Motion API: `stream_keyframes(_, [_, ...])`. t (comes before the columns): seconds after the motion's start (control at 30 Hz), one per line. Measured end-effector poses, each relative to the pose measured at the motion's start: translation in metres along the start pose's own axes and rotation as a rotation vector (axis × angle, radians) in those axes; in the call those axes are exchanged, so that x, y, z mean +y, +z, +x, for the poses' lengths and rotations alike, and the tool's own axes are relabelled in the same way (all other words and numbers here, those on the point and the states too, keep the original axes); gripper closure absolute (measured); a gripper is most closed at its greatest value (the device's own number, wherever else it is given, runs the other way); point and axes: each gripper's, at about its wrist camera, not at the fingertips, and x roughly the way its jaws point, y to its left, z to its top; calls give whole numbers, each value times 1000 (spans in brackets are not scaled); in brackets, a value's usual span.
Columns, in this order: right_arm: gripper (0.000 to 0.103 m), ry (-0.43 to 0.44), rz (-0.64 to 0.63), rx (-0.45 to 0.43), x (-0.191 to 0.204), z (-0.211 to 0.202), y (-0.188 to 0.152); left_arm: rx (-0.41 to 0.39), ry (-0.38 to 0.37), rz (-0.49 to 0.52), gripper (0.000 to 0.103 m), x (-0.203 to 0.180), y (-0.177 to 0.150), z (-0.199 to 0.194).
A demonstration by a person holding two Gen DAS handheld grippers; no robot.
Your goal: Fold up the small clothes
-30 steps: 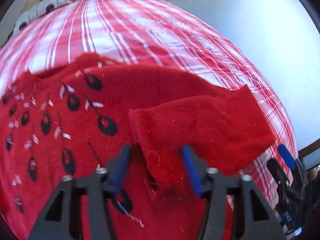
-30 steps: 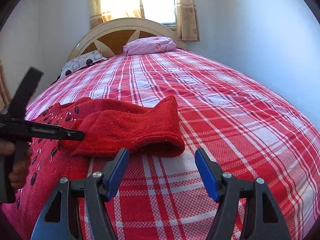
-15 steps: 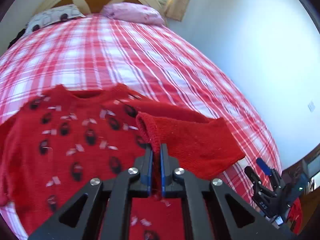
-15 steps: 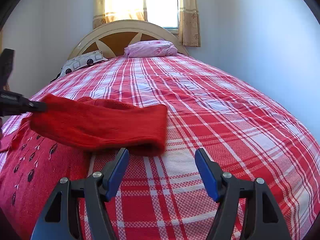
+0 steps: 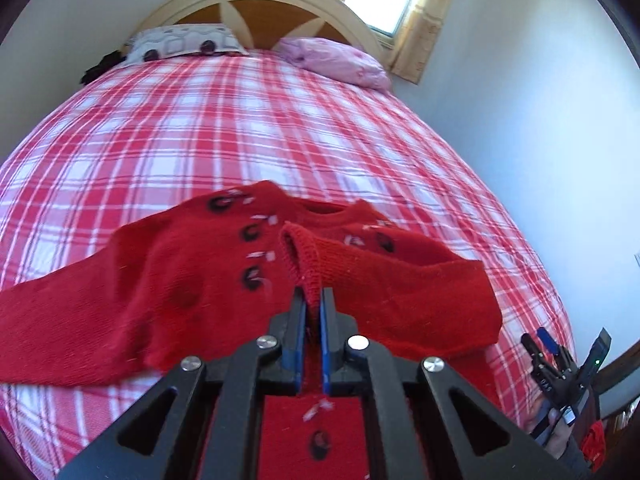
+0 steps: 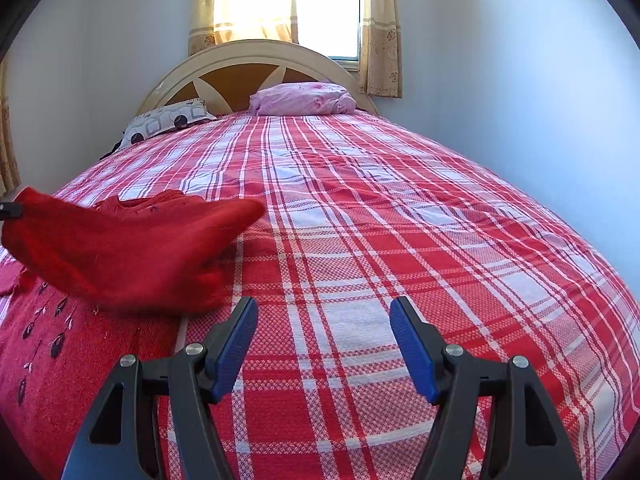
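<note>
Left gripper (image 5: 313,300): black two-finger tool with blue pads, fingers pinched narrow on the ribbed cuff of the sleeve, holding it lifted above the garment.
Right gripper (image 6: 324,344): matching black tool with blue pads, fingers spread wide and holding nothing, hovering over bare bedspread just beside the jumper's edge.
Task garment: small red knitted jumper (image 5: 168,280) with dark oval motifs and pale flecks, lying face up on the near part of the bed; one sleeve stretches out flat to the left.
Raised sleeve (image 5: 400,288): plain red knit, drawn up by its cuff and draped across the chest.
Step in hand: by my judgement, the fold of the right-side sleeve inward over the body, early in the task.
Next move: likely calls for laying the cuff flat on the chest and letting go, then the other sleeve.
Bedspread (image 6: 400,220): red and white checked cloth covering the whole bed.
Far end: patterned grey pillow (image 6: 168,120), pink pillow (image 6: 304,98), cream arched headboard (image 6: 256,60), curtained window (image 6: 328,8).
Writing: none legible.
</note>
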Motion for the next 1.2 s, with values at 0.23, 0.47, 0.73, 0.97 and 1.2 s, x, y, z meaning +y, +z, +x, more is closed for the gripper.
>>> stream_keyframes(0.23, [34,-3,-4,3,2,0,0,-16,28,-50,97,32,-6,-11])
stream_keyframes(0.47, [34,0,-10,-4,2,0,0,-13,40,-132,97,59,-27,-19])
stream_keyframes(0.73, [34,11,-20,30,4,6,-1,55,105,-234,97,99,-63,12])
stream_keyframes(0.97, [34,401,203,206,-6,45,54,44,117,-147,97,95,-62,15])
stream_keyframes(1.2, [34,517,344,381,19,145,95,9,87,-159,97,98,-63,18])
